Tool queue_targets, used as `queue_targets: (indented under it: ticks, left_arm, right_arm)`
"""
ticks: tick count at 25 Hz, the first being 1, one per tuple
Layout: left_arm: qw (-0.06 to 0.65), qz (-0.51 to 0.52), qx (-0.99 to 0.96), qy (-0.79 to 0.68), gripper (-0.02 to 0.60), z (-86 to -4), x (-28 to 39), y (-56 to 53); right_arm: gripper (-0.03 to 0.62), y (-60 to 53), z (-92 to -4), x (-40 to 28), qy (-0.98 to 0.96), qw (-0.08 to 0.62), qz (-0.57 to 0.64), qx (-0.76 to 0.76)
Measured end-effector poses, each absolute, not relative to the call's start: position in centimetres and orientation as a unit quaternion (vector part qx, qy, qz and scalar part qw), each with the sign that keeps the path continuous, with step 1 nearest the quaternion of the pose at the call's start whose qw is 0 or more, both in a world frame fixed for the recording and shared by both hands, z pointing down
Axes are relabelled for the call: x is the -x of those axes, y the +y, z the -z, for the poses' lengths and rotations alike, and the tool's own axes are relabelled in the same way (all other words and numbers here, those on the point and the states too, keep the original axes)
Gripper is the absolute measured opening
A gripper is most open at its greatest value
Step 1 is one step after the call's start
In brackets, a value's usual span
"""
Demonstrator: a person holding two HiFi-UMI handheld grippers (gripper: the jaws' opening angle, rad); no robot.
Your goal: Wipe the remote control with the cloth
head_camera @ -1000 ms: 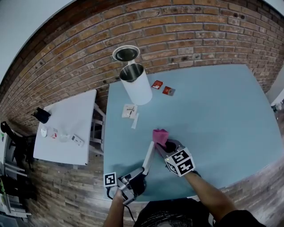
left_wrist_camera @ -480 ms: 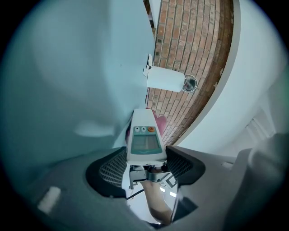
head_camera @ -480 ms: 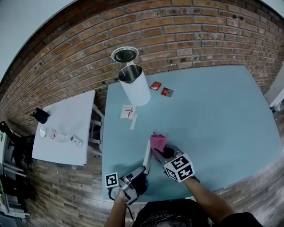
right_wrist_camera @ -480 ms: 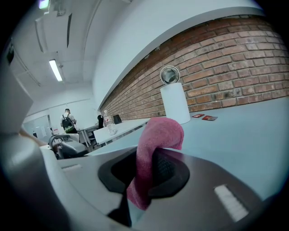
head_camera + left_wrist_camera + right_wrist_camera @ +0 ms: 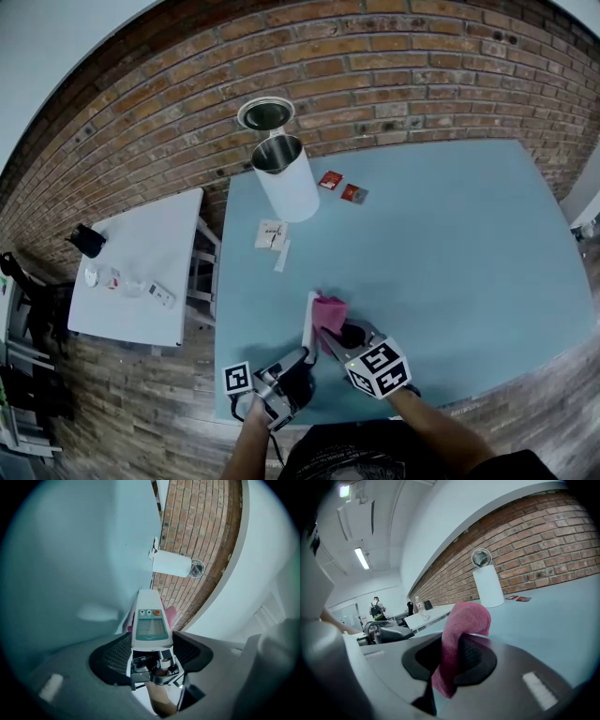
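Note:
A long white remote control (image 5: 150, 620) with a small screen and three buttons is clamped between the jaws of my left gripper (image 5: 151, 651), sticking out away from me. In the head view the remote (image 5: 307, 323) juts up from the left gripper (image 5: 298, 361) near the table's front edge. My right gripper (image 5: 336, 336) is shut on a folded pink cloth (image 5: 328, 310), which lies against the remote's far end. The right gripper view shows the cloth (image 5: 457, 641) pinched between the jaws of the right gripper (image 5: 452, 660), drooping over them.
On the blue table (image 5: 450, 244) stand a white cylinder container (image 5: 286, 178) with its lid (image 5: 266, 113) behind, two red packets (image 5: 342, 187) and a small card (image 5: 272, 234). A white side table (image 5: 141, 272) with small items is at left. A brick wall runs behind.
My right gripper has drawn the pink cloth back along the remote toward me and slightly left. The left gripper and remote have stayed nearly still.

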State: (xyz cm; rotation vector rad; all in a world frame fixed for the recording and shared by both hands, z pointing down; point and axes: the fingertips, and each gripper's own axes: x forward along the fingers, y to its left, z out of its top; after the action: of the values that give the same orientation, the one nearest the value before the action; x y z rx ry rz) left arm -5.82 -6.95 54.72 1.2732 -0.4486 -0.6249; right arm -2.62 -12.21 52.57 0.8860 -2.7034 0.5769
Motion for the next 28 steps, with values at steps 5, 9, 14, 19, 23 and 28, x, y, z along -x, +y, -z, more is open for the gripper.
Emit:
queue_targets:
  ticks: [5,9,14,19,23,28]
  left_arm:
    - [0.734,0.292,-0.578,-0.206,0.281,-54.7,5.6,-7.2]
    - [0.733,0.302,-0.574,-0.206,0.281,-54.5,5.4,-7.5]
    - [0.733,0.315,-0.567,-0.203,0.281,-54.4,5.2,-7.9]
    - [0.732,0.32,-0.566,-0.203,0.281,-54.3,4.9,-8.1]
    - [0.732,0.325,-0.564,-0.203,0.281,-54.2,4.7,-8.3]
    - [0.732,0.339,-0.556,-0.198,0.281,-53.8,4.7,-8.5]
  right_arm:
    - [0.067,-11.2,-51.7,2.5,-0.927,0.106,-0.201,-0.299]
    - [0.067,-10.5,-50.8,2.4,-0.928,0.096,-0.204,-0.296]
    - [0.067,-9.5,-50.0,2.1,-0.927,0.077,-0.22,-0.293]
    - [0.067,-8.0,-49.6,2.3,-0.931,0.073,-0.223,-0.28]
    - [0.067,-7.0,-49.0,2.3,-0.934,0.063,-0.227,-0.27]
    - [0.067,-6.1,-47.4,2.6,-0.941,0.035,-0.221,-0.253]
